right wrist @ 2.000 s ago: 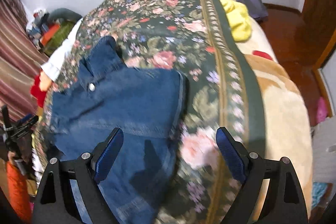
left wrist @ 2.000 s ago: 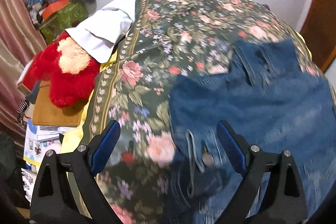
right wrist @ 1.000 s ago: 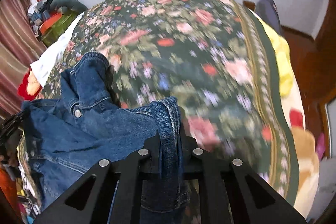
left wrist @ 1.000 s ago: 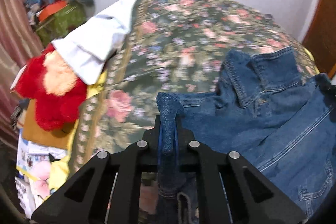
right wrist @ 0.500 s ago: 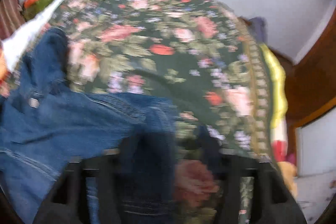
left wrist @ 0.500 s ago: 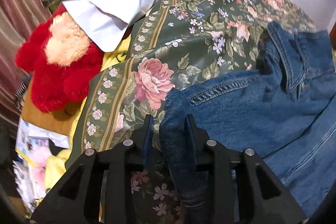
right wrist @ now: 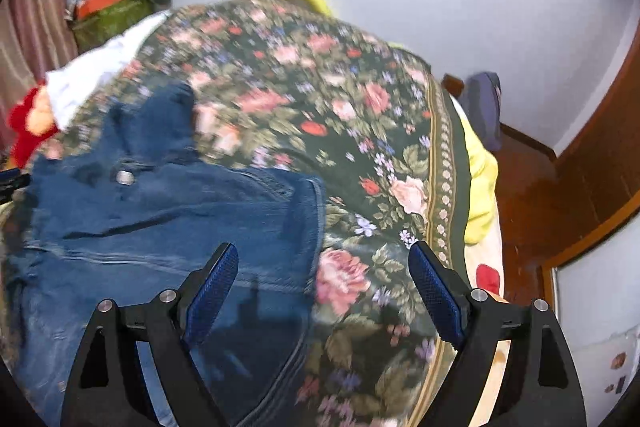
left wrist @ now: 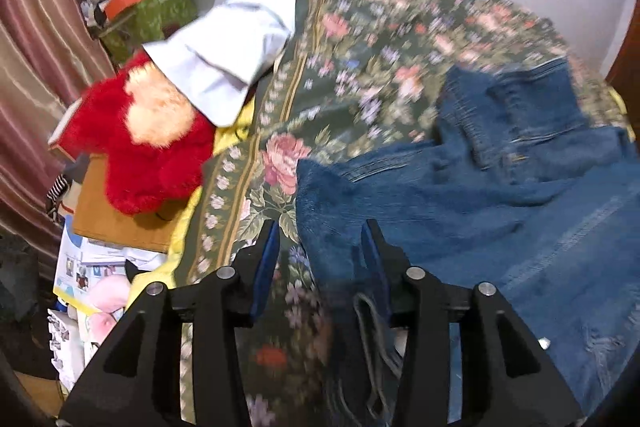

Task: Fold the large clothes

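A blue denim jacket (left wrist: 500,203) lies on the floral bedspread (left wrist: 380,39), collar toward the far end. In the left wrist view my left gripper (left wrist: 322,255) is partly open, its jaws loosely around the jacket's left shoulder corner without pinching it. In the right wrist view the jacket (right wrist: 160,219) lies flat at the left, and my right gripper (right wrist: 324,287) is wide open above its right edge, holding nothing.
A red plush toy (left wrist: 144,147) and a white cloth (left wrist: 232,55) sit at the bed's left side, with clutter and a curtain (left wrist: 36,39) beyond. A yellow blanket (right wrist: 480,183), wooden floor (right wrist: 532,187) and a door lie to the right.
Both grippers were shut on the jacket's shoulder corners one second ago. They laid it down and opened, the right one fully, the left one partway, and drew back.
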Available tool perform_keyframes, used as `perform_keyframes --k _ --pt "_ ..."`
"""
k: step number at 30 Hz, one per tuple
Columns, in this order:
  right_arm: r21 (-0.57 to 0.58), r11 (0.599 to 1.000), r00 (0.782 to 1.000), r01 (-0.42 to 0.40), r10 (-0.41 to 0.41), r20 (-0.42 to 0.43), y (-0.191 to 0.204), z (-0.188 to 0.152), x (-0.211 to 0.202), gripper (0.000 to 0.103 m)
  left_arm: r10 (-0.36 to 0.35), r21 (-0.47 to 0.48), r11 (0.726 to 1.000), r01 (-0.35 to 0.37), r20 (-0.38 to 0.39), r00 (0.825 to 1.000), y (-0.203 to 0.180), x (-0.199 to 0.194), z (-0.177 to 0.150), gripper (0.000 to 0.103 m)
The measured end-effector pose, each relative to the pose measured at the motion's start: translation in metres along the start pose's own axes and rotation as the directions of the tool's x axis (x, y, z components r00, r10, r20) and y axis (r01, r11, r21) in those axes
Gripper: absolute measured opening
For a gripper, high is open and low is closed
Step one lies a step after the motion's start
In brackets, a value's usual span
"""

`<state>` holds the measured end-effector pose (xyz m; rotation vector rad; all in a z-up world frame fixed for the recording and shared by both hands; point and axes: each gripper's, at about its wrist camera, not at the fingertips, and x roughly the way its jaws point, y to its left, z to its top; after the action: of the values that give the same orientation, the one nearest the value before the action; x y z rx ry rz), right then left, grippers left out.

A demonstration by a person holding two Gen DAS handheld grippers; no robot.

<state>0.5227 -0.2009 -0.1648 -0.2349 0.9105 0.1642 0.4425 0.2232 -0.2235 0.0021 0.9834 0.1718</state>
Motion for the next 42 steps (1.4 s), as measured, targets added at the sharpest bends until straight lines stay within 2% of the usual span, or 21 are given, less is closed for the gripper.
perform_keyframes --k 8,10,13,17,19,21,27,30,34,38,39,40,42 --pt "0.011 0.992 0.987 -0.123 0.121 0.109 0.017 -0.020 -0.095 0.086 -0.037 0.035 0.999 0.032 0.140 0.990 -0.006 -0.104 -0.026 0.066" --pt "0.011 0.990 0.983 -0.143 0.140 0.115 0.021 -0.030 -0.115 0.088 -0.051 0.035 0.998 0.046 0.163 0.985 -0.005 -0.124 -0.039 0.067" --pt "0.025 0.984 0.978 -0.176 0.172 0.116 0.023 -0.049 -0.136 0.089 -0.072 0.025 0.997 0.069 0.181 0.981 -0.004 -0.145 -0.060 0.067" --pt "0.035 0.976 0.973 -0.215 0.211 0.092 0.025 -0.078 -0.149 0.091 -0.080 0.013 0.997 0.079 0.187 0.979 -0.001 -0.159 -0.090 0.076" --pt "0.041 0.972 0.972 -0.230 0.227 0.064 0.026 -0.093 -0.149 0.091 -0.079 0.001 0.997 0.080 0.182 0.980 0.002 -0.162 -0.105 0.077" --pt "0.059 0.967 0.969 -0.246 0.245 0.027 0.027 -0.113 -0.146 0.091 -0.079 -0.012 0.997 0.082 0.151 0.985 0.006 -0.159 -0.122 0.077" --pt "0.143 0.949 0.953 -0.280 0.293 -0.077 0.021 -0.164 -0.132 0.091 -0.112 -0.104 0.988 0.111 -0.004 0.994 0.023 -0.126 -0.177 0.077" --pt "0.191 0.928 0.928 -0.318 0.347 -0.139 0.018 -0.187 -0.124 0.091 -0.133 -0.139 0.983 0.120 -0.090 0.987 0.026 -0.108 -0.208 0.077" --pt "0.251 0.905 0.906 -0.343 0.389 -0.166 0.014 -0.214 -0.122 0.091 -0.185 -0.185 0.971 0.154 -0.163 0.969 0.027 -0.090 -0.242 0.077" --pt "0.318 0.859 0.865 -0.401 0.469 -0.178 0.016 -0.229 -0.117 0.089 -0.250 -0.251 0.949 0.189 -0.235 0.939 0.024 -0.069 -0.269 0.077" --pt "0.325 0.855 0.863 -0.404 0.474 -0.173 0.017 -0.231 -0.117 0.088 -0.264 -0.264 0.944 0.198 -0.244 0.933 0.024 -0.065 -0.274 0.077" --pt "0.317 0.862 0.872 -0.395 0.460 -0.164 0.019 -0.233 -0.119 0.085 -0.287 -0.291 0.934 0.210 -0.254 0.924 0.023 -0.059 -0.279 0.077" --pt "0.292 0.858 0.864 -0.422 0.478 -0.155 0.025 -0.231 -0.122 0.073 -0.319 -0.328 0.917 0.227 -0.262 0.911 0.023 -0.052 -0.284 0.077"
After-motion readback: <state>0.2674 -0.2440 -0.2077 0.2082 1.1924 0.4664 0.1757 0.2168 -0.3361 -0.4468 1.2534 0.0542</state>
